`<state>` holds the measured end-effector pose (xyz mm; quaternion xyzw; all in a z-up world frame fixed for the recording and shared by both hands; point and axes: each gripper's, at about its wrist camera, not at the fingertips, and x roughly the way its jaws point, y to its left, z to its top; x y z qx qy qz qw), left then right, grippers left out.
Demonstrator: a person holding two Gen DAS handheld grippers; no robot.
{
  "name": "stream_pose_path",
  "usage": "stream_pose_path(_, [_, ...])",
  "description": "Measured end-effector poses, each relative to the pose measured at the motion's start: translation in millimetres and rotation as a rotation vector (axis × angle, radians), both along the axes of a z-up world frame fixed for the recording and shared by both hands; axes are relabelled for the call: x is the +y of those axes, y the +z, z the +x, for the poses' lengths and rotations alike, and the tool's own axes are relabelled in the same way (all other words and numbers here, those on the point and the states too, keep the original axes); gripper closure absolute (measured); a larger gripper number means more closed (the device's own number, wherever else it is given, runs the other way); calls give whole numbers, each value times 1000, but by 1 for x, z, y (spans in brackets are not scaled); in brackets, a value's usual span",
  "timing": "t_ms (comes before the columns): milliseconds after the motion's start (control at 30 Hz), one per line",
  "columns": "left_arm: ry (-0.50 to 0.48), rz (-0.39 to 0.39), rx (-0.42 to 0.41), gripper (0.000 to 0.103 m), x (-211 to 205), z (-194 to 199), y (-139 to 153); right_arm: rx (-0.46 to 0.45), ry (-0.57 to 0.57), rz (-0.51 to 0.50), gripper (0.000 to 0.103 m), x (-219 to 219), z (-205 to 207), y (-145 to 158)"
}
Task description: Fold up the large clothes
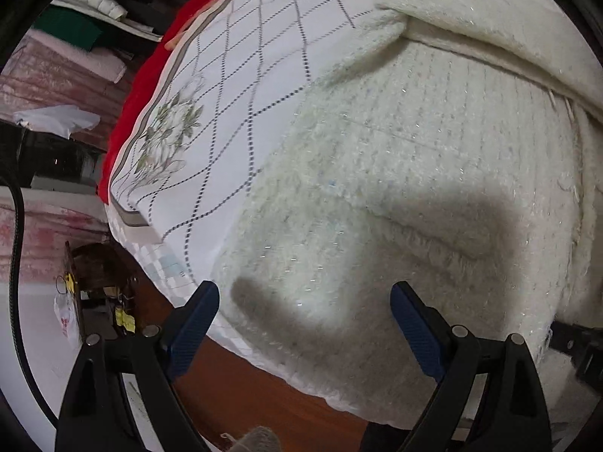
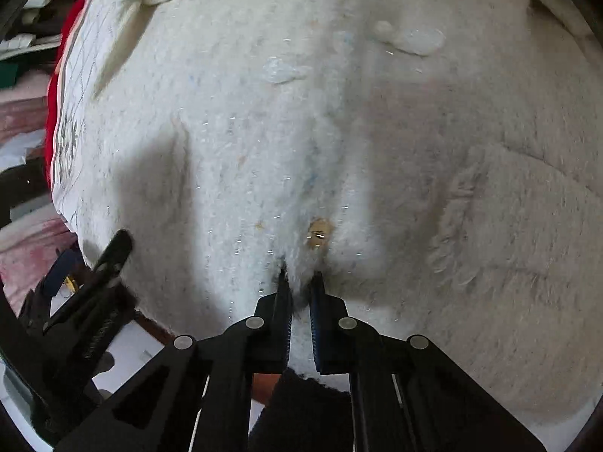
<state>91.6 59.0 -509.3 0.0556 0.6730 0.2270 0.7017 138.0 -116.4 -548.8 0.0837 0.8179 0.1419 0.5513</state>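
The left gripper (image 1: 305, 297) hung wide open just above the near edge of the fuzzy white sweater (image 1: 433, 173), holding nothing, with the checked bedsheet (image 1: 241, 75) stretching off to its left. To the right, the right gripper (image 2: 301, 278) was nearly closed, its fingers pinching a fold of the sweater (image 2: 264, 132), which was spread across the bed, just below a small gold button (image 2: 319, 230).

A home bedroom: a bed spread with a white quilted coverlet (image 1: 241, 86) printed with a flower motif, red bedding (image 1: 150, 75) along its far-left edge, folded blankets and clothes (image 1: 94, 3) stacked beyond, and reddish wood floor (image 1: 241, 388) near the bed.
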Motion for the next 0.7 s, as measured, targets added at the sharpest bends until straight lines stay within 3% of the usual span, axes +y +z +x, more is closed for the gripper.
stream_pose_path(67, [0, 9, -16, 10, -2, 2, 12, 17, -27, 15, 93, -16, 4, 5])
stream_pose_path(167, [-6, 13, -66, 10, -16, 8, 35, -17, -91, 46, 90, -62, 18, 40])
stream_pose_path(300, [-24, -29, -129, 10, -64, 33, 59, -105, -153, -44, 89, -144, 42, 92])
stream_pose_path(400, [-44, -50, -155, 10, -110, 60, 58, -141, -167, -116, 86, -204, 77, 101])
stream_pose_path(433, [-49, -40, -157, 10, -123, 67, 54, -156, -159, -138, 84, -221, 90, 100])
stream_pose_path(500, [-59, 9, -136, 10, -151, 84, 34, -158, -133, -147, 65, -249, 110, 86])
stream_pose_path(700, [23, 131, -21, 10, -178, 106, -35, -168, -18, -111, 63, -244, 164, 29])
